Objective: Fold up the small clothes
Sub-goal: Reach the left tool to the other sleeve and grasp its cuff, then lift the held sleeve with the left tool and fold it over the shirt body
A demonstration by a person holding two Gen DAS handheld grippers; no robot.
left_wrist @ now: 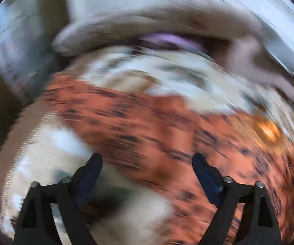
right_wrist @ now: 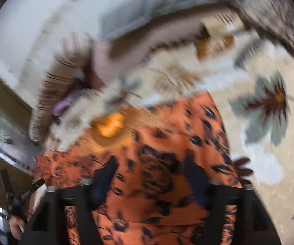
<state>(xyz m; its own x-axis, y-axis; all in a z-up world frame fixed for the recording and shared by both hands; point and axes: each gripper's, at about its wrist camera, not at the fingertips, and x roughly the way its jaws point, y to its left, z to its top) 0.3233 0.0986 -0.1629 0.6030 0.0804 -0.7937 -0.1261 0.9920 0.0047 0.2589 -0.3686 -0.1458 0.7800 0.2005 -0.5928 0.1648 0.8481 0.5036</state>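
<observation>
Both of my cameras are smeared with blur, so I keep to what I can make out. The orange cloth [right_wrist: 163, 163] with dark blotches lies spread flat on a pale bedcover [right_wrist: 269, 163] printed with grey and brown flowers. I take that cloth as my landmark.

My left gripper [left_wrist: 147, 159] hangs over the cloth with its two dark fingers [left_wrist: 91, 169] set wide apart. Nothing sits between them, and I see only the orange print and a patch of the pale cover under the gap. I cannot tell whether the tips touch the fabric.

My right gripper [right_wrist: 155, 169] is also above the cloth, over its nearer part, with the fingers standing apart and the orange print showing plainly across the gap. The pads do not press on anything that I can see.

Beyond the far edge of the cloth lies a bright orange patch [right_wrist: 110, 124], too blurred for me to say what it is. Further past that edge a long striped pillow [right_wrist: 51, 94] lies across the bed, with something lilac [right_wrist: 65, 102] tucked against it. To the left of the cloth in the right camera's view, my other hand [right_wrist: 16, 224] shows at the frame's lower edge, with a dark tool by it.
</observation>
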